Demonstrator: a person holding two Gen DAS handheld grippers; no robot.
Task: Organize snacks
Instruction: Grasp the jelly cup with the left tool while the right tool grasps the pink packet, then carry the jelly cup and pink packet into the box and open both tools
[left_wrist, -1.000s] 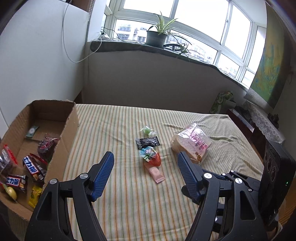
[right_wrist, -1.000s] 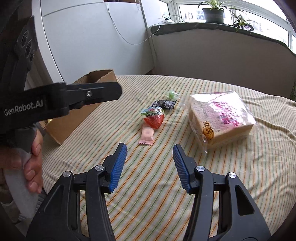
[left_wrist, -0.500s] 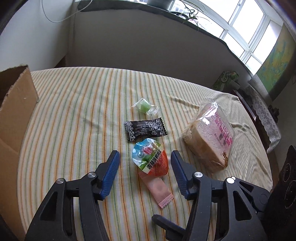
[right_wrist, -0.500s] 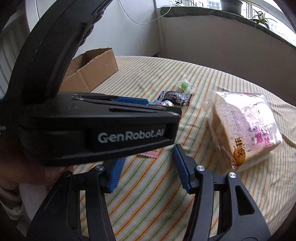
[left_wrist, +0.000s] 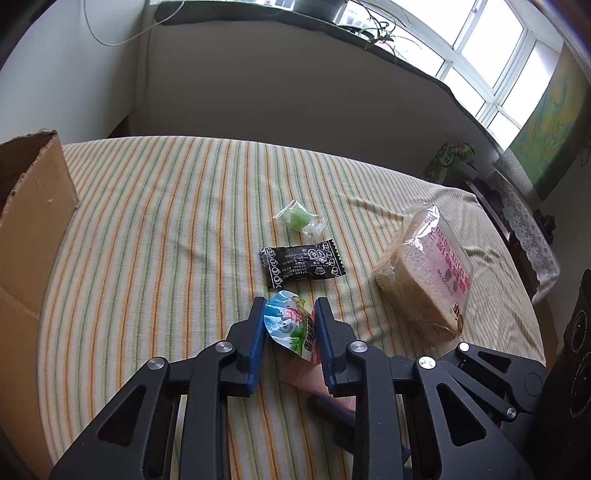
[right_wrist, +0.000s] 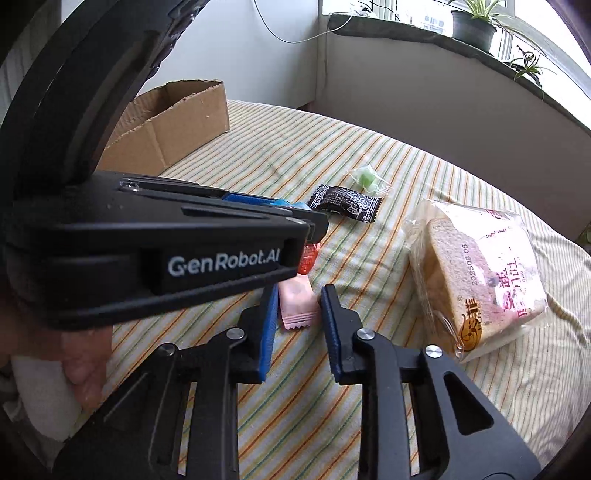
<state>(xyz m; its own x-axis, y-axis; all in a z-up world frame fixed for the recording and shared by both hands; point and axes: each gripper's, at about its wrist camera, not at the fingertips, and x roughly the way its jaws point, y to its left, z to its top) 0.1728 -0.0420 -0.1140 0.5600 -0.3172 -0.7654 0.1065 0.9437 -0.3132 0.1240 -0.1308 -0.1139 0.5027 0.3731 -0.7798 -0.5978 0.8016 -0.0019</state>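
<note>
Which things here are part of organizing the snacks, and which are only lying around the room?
Part of the job:
jelly cup
pink packet
black packet
green candy
bread bag
cardboard box

Only lying around:
potted plant
white cable

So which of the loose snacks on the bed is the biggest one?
The bagged sliced bread, in clear plastic with pink print. It dwarfs the green candy, black packet, jelly cup and pink packet.
</note>
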